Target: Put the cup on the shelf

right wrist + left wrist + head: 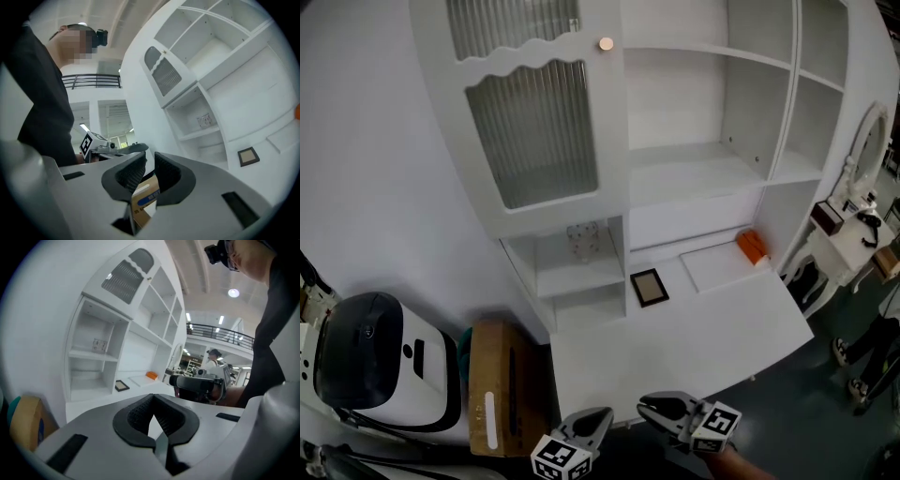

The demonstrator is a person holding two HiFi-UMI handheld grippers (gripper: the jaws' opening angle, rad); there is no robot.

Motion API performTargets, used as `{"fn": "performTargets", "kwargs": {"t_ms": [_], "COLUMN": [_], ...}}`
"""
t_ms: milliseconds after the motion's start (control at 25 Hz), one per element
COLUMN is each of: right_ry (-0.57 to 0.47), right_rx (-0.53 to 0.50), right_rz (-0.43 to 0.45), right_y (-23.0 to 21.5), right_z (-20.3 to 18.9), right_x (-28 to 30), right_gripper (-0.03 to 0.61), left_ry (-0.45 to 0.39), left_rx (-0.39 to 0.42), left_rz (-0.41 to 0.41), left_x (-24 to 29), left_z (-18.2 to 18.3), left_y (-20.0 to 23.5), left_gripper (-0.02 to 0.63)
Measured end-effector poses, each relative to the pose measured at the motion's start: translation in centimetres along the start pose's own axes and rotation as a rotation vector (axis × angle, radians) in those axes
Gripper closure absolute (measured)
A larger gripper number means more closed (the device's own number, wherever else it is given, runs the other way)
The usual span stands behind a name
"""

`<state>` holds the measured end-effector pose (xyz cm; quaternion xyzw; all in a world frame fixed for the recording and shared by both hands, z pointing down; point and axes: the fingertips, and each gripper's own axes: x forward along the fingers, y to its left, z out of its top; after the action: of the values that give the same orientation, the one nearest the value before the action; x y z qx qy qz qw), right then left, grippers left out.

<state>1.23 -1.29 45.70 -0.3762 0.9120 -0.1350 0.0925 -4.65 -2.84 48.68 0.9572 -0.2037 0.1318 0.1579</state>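
1. Head view: the cup, clear glass, stands upright on the small shelf under the glazed door. It is well back from the near edge of the desk. A frame and an orange block lie on the desk, and a box sits on the floor to the left. The left gripper and right gripper hang side by side at the desk's near edge. Both are well apart from the cup, and neither carries anything.

2. Left gripper view: the pads meet at their tips with nothing caught between them. The cup shows far off, alone on its shelf. The other gripper floats off to the right over the desk.

3. Right gripper view: the pads stand barely apart, leaving just a thin slit. The box shows through the slit, but it lies well behind the jaws and is not gripped, so this one is empty too. The cup sits upright on the shelf, with the frame below it on the desk.

4. Step in hand, as I read it: the placing looks done, since the cup is on a shelf and both tools are clear of it. If so, the next move asks only that they keep away from the shelf. If a higher shelf is meant, one gripper would have to open wide, reach across the desk and close on the glass without tipping it.
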Motion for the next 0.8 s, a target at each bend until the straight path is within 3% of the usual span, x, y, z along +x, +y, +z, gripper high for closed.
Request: {"fn": "performTargets", "kwargs": {"t_ms": [200, 360, 480, 680, 800], "right_ry": [-0.011, 0.033, 0.031, -0.007, -0.036], "right_rx": [-0.045, -0.111, -0.194, -0.185, -0.151], "right_rz": [-0.029, -0.043, -0.058, -0.057, -0.063], "right_y": [1.1, 2.0, 2.8, 3.6, 3.1], "right_z": [0.8, 1.6, 3.4, 4.6, 5.4], "right_x": [-0.8, 1.3, 3.1, 3.4, 3.2], "right_gripper": [0.548, 0.552, 0.56, 0.561, 0.562], "left_ry": [-0.105, -0.15, -0.163, -0.149, -0.168], "left_rx": [0.171, 0.115, 0.174, 0.256, 0.191], "left_rz": [-0.038, -0.059, -0.074, -0.06, -0.04], "left_x": [-0.4, -2.3, -3.4, -4.4, -5.2], "left_z": [4.0, 5.9, 6.9, 8.1, 9.2], "left_y": [0.1, 1.4, 2.0, 3.3, 4.7], "left_gripper": [0.603, 0.603, 0.603, 0.601, 0.601]}}
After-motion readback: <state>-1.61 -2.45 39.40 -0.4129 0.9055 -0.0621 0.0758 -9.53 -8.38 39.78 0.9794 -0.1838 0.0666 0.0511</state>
